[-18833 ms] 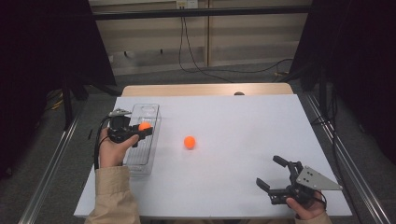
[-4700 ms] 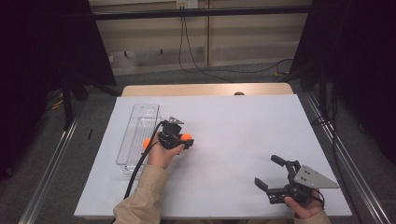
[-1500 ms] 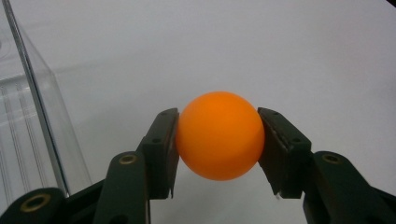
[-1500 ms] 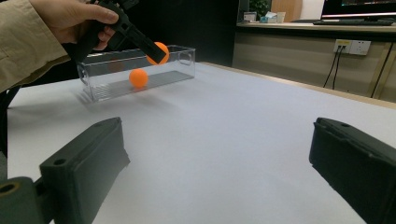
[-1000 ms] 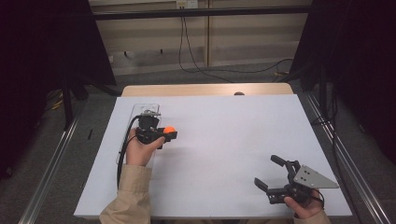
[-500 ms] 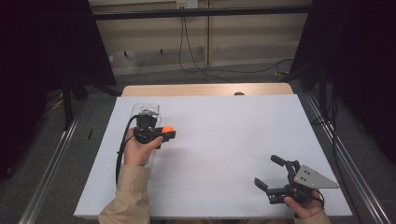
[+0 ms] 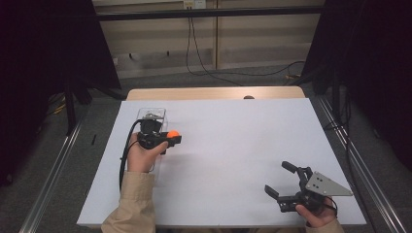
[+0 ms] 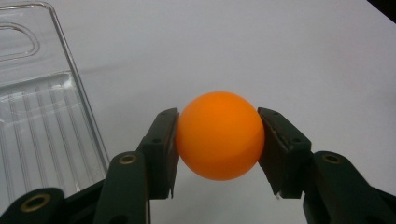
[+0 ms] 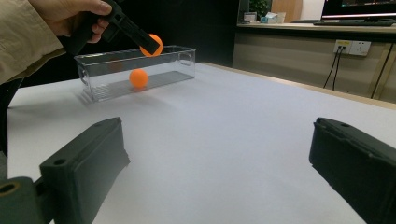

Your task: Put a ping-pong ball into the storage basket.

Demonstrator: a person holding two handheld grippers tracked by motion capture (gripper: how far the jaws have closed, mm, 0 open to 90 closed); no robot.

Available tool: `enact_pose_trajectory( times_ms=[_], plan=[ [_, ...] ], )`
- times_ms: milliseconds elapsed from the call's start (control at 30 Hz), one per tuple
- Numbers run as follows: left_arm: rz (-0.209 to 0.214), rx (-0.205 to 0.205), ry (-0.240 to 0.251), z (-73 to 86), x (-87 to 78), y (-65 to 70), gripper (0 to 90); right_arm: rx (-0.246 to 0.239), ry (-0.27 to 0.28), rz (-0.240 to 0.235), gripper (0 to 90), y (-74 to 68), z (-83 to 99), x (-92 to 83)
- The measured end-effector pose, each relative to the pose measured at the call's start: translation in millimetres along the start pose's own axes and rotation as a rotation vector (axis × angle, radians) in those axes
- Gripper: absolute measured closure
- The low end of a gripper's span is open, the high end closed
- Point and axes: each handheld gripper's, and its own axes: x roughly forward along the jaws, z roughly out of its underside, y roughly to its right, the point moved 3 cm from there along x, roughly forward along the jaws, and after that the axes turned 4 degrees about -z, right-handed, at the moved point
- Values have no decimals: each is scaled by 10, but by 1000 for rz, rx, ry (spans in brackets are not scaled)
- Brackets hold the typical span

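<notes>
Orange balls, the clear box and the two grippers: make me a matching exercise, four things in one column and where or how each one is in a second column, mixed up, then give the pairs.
Things
1. held orange ball
2. second orange ball
3. left gripper
4. right gripper

States
A. lying inside the clear box
B. jaws apart, nothing between them
C. pinched between two black jaws, above the white table
D. shut on a ball, beside the box's rim

Pairs: 1-C, 2-A, 3-D, 4-B
</notes>
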Motion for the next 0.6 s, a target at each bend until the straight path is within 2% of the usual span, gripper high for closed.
enact_pose_trajectory(
  times_ms=[600],
  plan=[
    [-5,-3,2,2,-49,-46,510,-1,-1,0,29,0,1,1]
  ],
)
